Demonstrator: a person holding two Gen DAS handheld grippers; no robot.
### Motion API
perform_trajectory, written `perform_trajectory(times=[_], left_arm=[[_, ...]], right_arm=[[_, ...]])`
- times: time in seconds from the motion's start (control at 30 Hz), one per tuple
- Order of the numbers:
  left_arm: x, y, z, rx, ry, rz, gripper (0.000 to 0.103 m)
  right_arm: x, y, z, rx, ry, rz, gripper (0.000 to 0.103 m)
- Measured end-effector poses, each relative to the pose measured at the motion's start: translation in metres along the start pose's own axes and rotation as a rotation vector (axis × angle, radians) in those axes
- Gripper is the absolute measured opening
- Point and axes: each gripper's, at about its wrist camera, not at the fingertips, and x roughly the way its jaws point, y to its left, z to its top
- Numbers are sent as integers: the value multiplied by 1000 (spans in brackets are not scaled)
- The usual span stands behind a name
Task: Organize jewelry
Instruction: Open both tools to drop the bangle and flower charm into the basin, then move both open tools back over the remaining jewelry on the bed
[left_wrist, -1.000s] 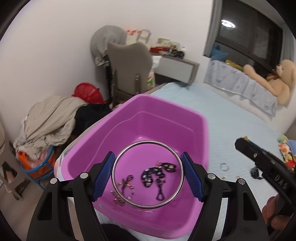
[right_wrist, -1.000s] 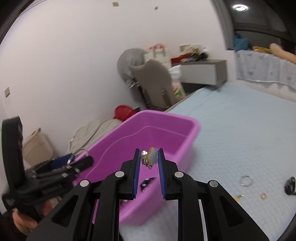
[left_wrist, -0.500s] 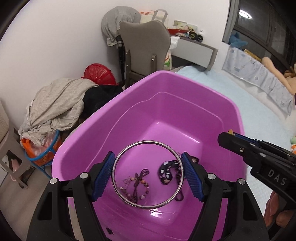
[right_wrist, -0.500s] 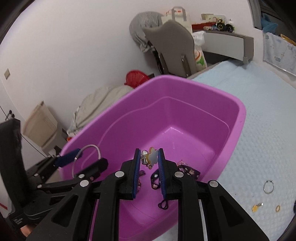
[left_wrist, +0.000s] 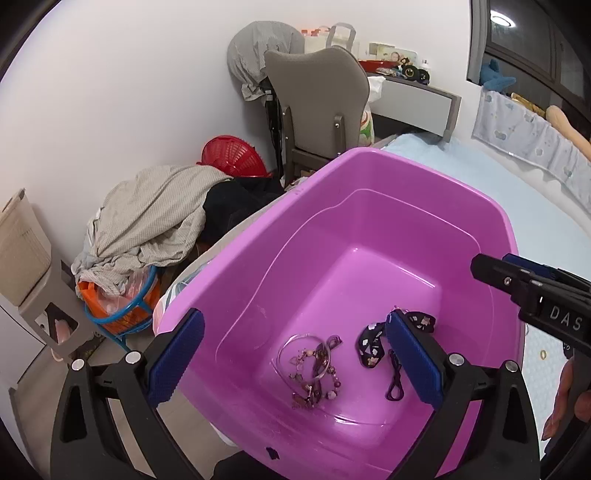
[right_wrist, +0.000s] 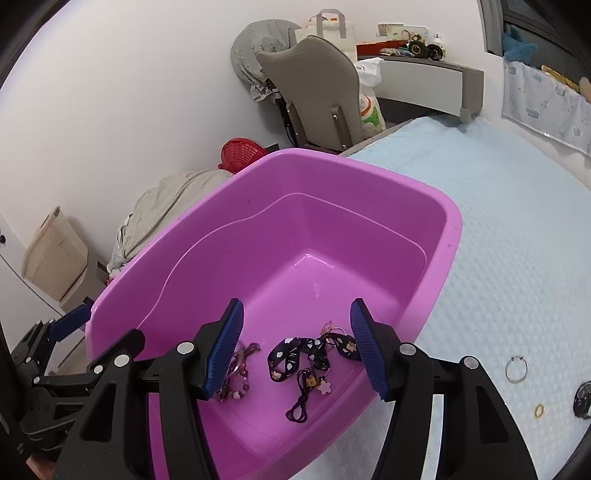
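Observation:
A purple plastic tub (left_wrist: 402, 177) (right_wrist: 373, 177) sits on the light blue bed. My left gripper (left_wrist: 293, 360) is open and empty above its near end. On the tub floor below it lie a silver bangle (left_wrist: 295, 343), a beaded bracelet (left_wrist: 317, 384) and a dark flowered strap (left_wrist: 371, 349). My right gripper (right_wrist: 297, 350) is open and empty over the tub. Below it lie the strap (right_wrist: 291, 356) and a small flower charm (right_wrist: 325, 387). The bracelet (right_wrist: 236, 387) shows partly behind the left finger.
On the bed right of the tub lie a silver ring (right_wrist: 516, 368), a small gold ring (right_wrist: 539, 410) and a dark round item (right_wrist: 583, 400). A grey chair (left_wrist: 317, 96), a clothes pile (left_wrist: 147, 221) and a red basket (left_wrist: 232, 155) stand beyond the tub by the wall.
Both grippers opened over the tub. The silver bangle dropped from the left gripper and the charm from the right; both now lie on the tub floor.

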Motion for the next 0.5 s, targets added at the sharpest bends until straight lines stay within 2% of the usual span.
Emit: perform_trajectory(times=[0.23, 0.5], left_arm=[[-9, 6, -3, -24, -3, -1, 97], [-37, 6, -13, -52, -31, -16, 97]], right_arm=[[-11, 1, -10, 18, -7, 19, 59], [-41, -2, -36, 44, -69, 37, 59]])
